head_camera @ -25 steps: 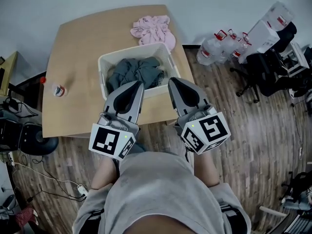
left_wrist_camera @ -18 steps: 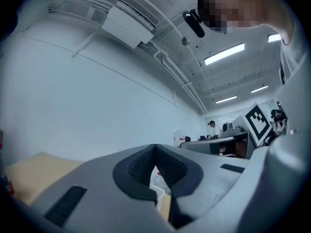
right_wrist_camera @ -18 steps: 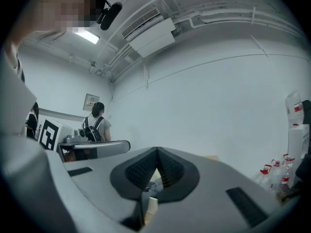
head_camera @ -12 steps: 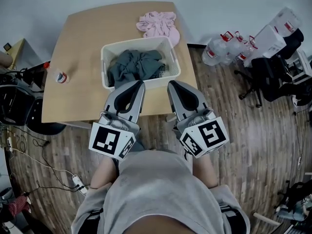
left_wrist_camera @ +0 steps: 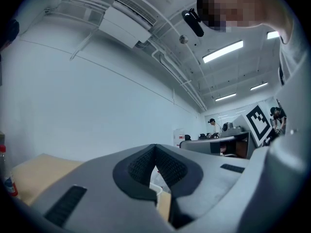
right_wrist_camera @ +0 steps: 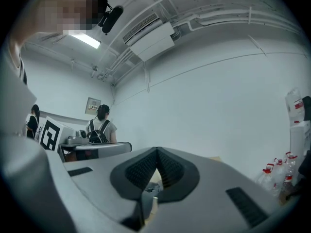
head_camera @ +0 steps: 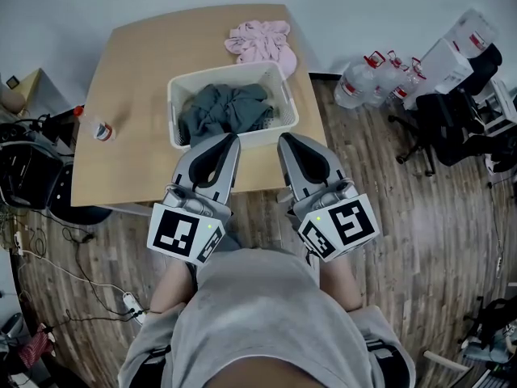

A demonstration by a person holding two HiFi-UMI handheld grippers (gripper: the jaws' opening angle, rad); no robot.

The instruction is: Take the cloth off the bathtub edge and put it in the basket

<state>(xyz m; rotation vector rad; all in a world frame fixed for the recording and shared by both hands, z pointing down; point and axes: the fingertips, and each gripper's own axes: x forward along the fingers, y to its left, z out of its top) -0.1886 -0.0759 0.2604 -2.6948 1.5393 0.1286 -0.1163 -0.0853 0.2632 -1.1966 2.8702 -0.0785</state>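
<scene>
meanwhile the left gripper [head_camera: 229, 142] and right gripper [head_camera: 284, 141], both pressed together and empty, reached over the near edge of the tabletop [head_camera: 137, 71]; the label on the bottle [head_camera: 102, 130] was too small to read.

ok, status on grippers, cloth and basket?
Left hand-held gripper and right hand-held gripper shut, empty, just short of white basket. Dark grey cloth in it; pink cloth on table behind. Nothing between grippers and basket.

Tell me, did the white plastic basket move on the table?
No. The white plastic basket sits in the same spot on the tan wooden table, right beside the pink crumpled cloth as before; only the view shifted.
</scene>
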